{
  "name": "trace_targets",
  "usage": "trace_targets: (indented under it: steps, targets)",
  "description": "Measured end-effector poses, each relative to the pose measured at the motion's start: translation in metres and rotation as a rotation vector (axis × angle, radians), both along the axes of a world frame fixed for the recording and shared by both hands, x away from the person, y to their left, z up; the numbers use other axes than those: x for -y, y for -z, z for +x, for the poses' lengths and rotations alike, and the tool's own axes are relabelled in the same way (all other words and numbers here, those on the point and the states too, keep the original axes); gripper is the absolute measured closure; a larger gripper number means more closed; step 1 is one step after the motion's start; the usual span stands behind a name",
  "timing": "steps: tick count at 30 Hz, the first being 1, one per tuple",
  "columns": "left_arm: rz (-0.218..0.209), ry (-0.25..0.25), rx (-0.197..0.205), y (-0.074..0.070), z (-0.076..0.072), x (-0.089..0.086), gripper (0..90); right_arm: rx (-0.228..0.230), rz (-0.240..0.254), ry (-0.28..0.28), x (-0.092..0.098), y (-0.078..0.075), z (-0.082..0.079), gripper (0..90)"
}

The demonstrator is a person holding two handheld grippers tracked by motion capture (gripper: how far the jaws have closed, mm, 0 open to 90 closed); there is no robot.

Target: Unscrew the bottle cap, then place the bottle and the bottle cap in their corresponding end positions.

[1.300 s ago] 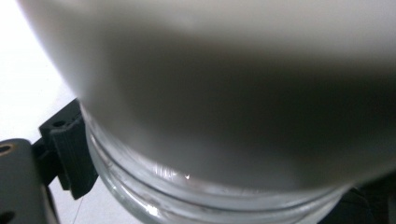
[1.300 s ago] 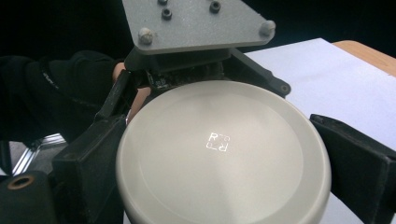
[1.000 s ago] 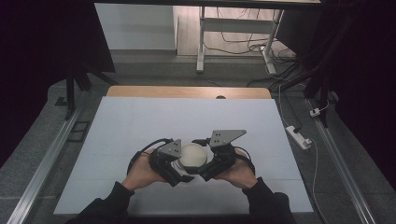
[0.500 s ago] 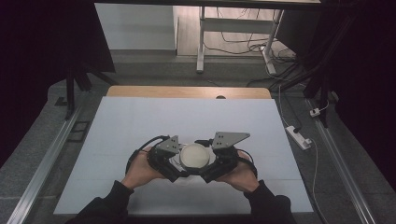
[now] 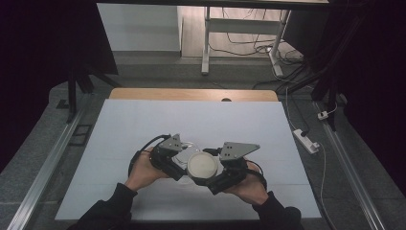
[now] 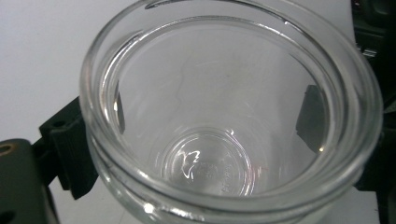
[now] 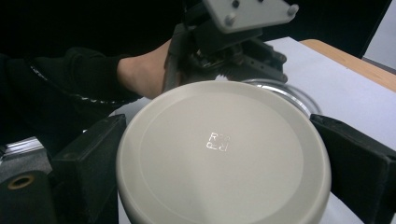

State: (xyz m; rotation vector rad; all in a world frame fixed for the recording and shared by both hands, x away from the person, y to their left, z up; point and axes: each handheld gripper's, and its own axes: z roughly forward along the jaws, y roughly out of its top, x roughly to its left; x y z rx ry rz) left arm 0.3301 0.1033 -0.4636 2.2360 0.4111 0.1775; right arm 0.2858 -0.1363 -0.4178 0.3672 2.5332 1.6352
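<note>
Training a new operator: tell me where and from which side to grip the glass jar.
Grip the glass jar on its round wall just under the thick rim, jaws closing from opposite sides, as the left hand-held gripper holds it. The lip would likely stop slipping.

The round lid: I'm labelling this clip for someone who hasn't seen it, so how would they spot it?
On the white table, near its front edge, two hands meet. The lid is the cream disc clamped in the right gripper, beside the clear glass jar in the left gripper; it is opaque.
</note>
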Motion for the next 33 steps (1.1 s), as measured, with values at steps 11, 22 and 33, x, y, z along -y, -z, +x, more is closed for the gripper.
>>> trace_targets:
  steps: [11,22,33]
  targets:
    - [-0.023,-0.046,0.012,-0.003,0.01,-0.002,6.9,-0.009,-0.013,0.019,0.004,0.011,-0.008,7.6]
    - [-0.037,-0.071,0.021,-0.006,0.02,0.0,6.9,-0.015,-0.028,0.03,0.006,0.021,-0.015,7.6]
    - [-0.049,-0.104,0.027,-0.006,0.031,-0.002,6.9,-0.035,-0.046,0.021,0.002,0.034,-0.017,7.6]
